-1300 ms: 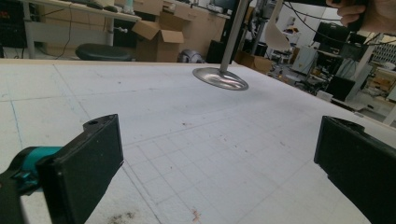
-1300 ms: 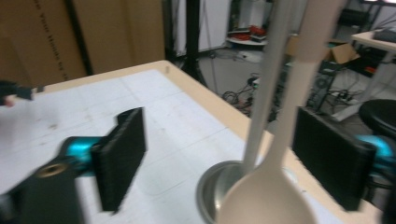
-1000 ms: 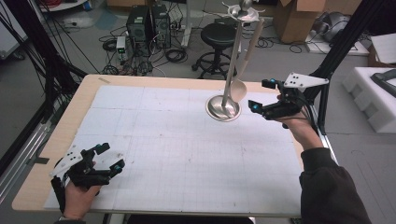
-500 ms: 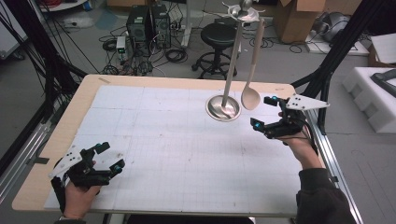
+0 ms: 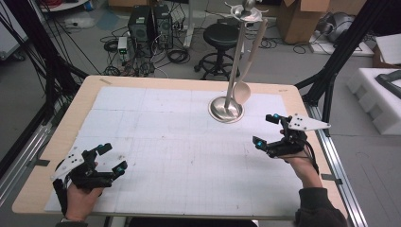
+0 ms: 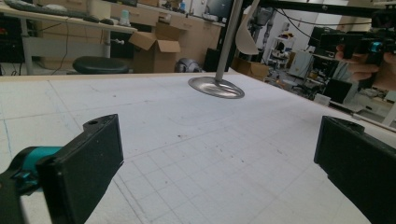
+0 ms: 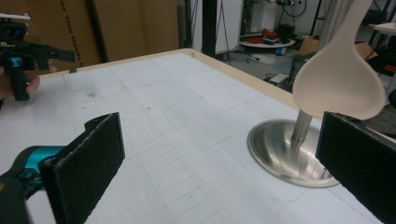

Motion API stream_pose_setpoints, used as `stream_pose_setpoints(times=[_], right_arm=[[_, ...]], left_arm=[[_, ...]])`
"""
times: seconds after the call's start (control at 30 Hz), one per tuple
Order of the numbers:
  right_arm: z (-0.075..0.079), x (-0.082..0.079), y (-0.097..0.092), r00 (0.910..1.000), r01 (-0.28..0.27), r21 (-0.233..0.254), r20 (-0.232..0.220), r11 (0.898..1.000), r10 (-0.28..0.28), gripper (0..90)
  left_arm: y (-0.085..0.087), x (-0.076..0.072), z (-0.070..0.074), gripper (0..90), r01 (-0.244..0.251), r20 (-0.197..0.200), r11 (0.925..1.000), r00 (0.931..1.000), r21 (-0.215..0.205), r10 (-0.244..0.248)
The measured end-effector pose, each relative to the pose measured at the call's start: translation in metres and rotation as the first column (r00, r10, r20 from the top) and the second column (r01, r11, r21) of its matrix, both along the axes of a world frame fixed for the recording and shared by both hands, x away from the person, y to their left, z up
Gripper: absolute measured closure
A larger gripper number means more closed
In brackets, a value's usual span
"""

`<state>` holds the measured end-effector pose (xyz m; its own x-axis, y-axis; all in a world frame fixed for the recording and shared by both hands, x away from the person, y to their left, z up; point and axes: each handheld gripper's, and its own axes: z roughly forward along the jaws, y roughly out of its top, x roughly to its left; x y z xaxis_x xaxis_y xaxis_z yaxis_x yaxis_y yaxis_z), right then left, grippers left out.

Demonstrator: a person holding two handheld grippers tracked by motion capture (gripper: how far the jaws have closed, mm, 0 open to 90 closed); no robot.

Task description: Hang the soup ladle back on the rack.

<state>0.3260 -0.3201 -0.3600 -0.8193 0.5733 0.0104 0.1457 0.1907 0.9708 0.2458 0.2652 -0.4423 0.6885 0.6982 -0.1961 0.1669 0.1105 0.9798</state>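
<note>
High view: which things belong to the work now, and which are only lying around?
Belong to the work:
- spoon hanging from the metal stand
- right hand-held gripper, open
- left hand-held gripper, open

Only lying around:
- stool
- cardboard box
- cables on the floor

Table (image 5: 85, 101): a pale wooden top is showing as a border all round, sitting on a dark frame
Mat (image 5: 161, 142): a white gridded sheet is lying flat on the table, covering nearly all of it, faintly smudged here and there
Stand (image 5: 226, 109): a round, shiny metal base is resting on the mat toward the far right, with a slim metal pole rising upright from its middle
Base in the right gripper view (image 7: 287, 151): it is sitting flat on the sheet, near the table's edge
</note>
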Motion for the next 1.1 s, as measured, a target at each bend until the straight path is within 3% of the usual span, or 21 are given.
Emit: stream_pose_setpoints(times=[0.27, 0.53, 0.63, 0.73, 1.03, 1.1], right_arm=[[-0.017, -0.013, -0.003, 0.9998, 0.021, 0.029, 0.004, 0.999, -0.021, 0.2], [-0.041, -0.022, -0.004, 0.9982, 0.055, 0.030, -0.026, 0.998, -0.054, 0.2], [-0.045, -0.025, -0.005, 0.9968, 0.073, 0.036, -0.035, 0.997, -0.072, 0.2], [-0.046, -0.029, -0.007, 0.9962, 0.086, 0.033, -0.013, 0.996, -0.086, 0.2], [-0.054, -0.043, -0.019, 0.9933, 0.116, 0.093, -0.016, 0.989, -0.115, 0.2], [-0.055, -0.044, -0.020, 0.9936, 0.113, 0.082, -0.005, 0.990, -0.113, 0.2]], left_arm=[[-0.002, 0.000, 0.000, 1.8, 0.003, -0.003, 1.0000, 1.0000, 0.001, -0.003], [-0.003, 0.000, -0.001, 1.7, 0.009, -0.004, 0.9999, 1.0000, 0.012, -0.009], [-0.003, 0.001, -0.001, 1.7, 0.008, -0.005, 0.9999, 1.0000, 0.013, -0.008], [-0.003, 0.001, -0.001, 1.7, 0.007, -0.006, 0.9999, 1.0000, 0.015, -0.007], [-0.004, 0.001, -0.001, 1.8, 0.009, 0.001, 0.9999, 1.0000, 0.012, -0.009], [-0.004, 0.001, -0.001, 1.7, 0.008, 0.001, 0.9998, 1.0000, 0.019, -0.008]])
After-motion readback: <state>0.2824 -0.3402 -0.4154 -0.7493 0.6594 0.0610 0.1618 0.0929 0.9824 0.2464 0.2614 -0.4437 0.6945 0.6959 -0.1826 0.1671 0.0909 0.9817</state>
